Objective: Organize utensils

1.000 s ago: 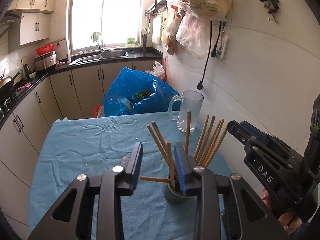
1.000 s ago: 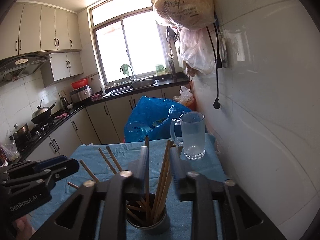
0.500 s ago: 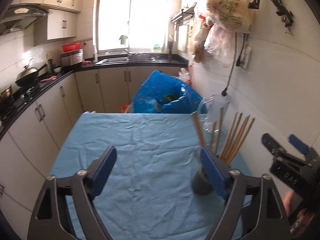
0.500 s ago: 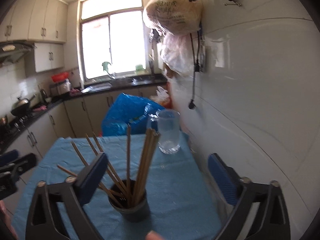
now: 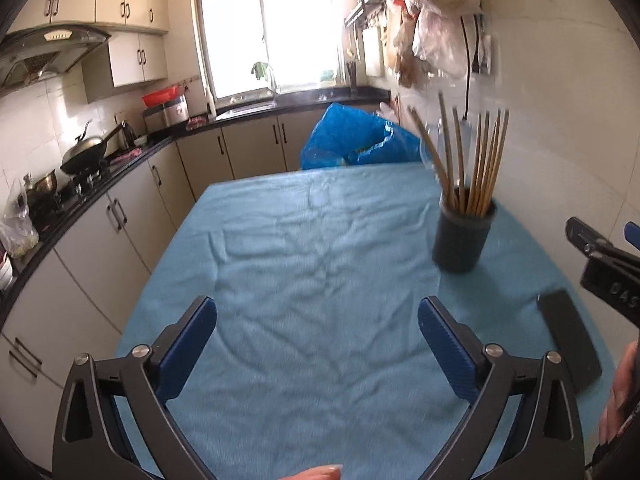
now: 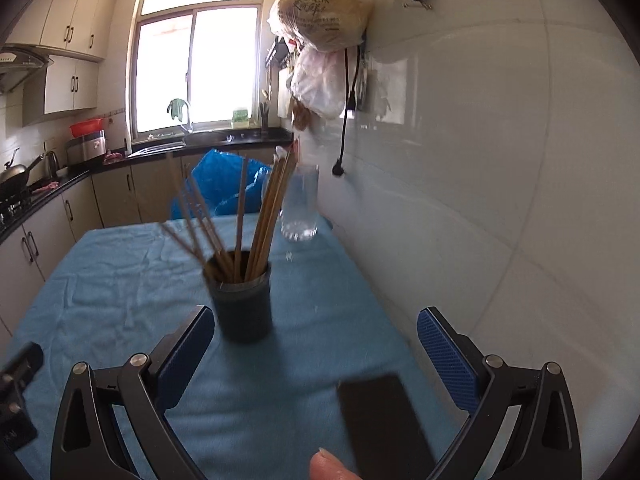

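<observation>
- Kitchen: both claws, left & right, jaws just spread wide, nothing btwn them; sticks upright in cup on blue-cloth counter.
- Cup sits at 1 o'clock of left claw, 11 o'clock of right.
- Step looks like release & pull-back: best to retreat straight, clear of stick tips.
- In the way: black slab near right claw at 5 o'clock of cup; glass mug beyond cup at 1 o'clock by wall.

One dark holder, roughly nine chopsticks in it, one glass mug, one black slab.
</observation>
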### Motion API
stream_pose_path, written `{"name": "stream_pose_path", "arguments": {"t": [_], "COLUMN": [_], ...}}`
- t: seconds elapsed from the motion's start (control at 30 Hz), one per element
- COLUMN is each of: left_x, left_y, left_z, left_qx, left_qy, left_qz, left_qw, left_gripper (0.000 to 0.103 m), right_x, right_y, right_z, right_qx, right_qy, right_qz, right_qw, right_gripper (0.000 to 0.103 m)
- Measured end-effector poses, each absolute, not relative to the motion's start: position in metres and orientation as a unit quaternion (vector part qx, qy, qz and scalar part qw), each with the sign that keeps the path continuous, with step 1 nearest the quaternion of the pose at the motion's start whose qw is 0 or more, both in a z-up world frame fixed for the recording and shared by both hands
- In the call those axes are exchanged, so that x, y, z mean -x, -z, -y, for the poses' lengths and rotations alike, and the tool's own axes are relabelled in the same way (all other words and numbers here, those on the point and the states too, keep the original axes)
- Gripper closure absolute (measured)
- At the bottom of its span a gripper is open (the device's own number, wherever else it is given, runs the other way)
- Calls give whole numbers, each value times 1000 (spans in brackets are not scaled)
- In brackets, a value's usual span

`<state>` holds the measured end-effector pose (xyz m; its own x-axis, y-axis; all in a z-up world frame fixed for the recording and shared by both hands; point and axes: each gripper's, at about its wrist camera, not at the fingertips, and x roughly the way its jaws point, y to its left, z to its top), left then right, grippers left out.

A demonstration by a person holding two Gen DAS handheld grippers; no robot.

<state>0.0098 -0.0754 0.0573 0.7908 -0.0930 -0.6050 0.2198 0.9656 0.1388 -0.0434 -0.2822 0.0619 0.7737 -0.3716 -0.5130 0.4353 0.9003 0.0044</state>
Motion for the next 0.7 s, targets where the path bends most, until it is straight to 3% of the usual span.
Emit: {"name": "stream_pose_path", "arguments": {"t": [0.4,0.7], "left_x": [4,6], "left_y": [-9,-3], "left_z": [53,61], "left_qx": [-96,-101], "left_qy": [45,59], "left_qz": [-365,-366], "left_qw": [925,923], "left_gripper": [3,3], "right_x": [76,75], "right_y": [-26,-17], "right_z": [238,238], "right_qx": [-36,-46], "right_qy": [209,208], "right_qz": [-290,-293], "right_qw": [933,932], "right_gripper": [0,0]}}
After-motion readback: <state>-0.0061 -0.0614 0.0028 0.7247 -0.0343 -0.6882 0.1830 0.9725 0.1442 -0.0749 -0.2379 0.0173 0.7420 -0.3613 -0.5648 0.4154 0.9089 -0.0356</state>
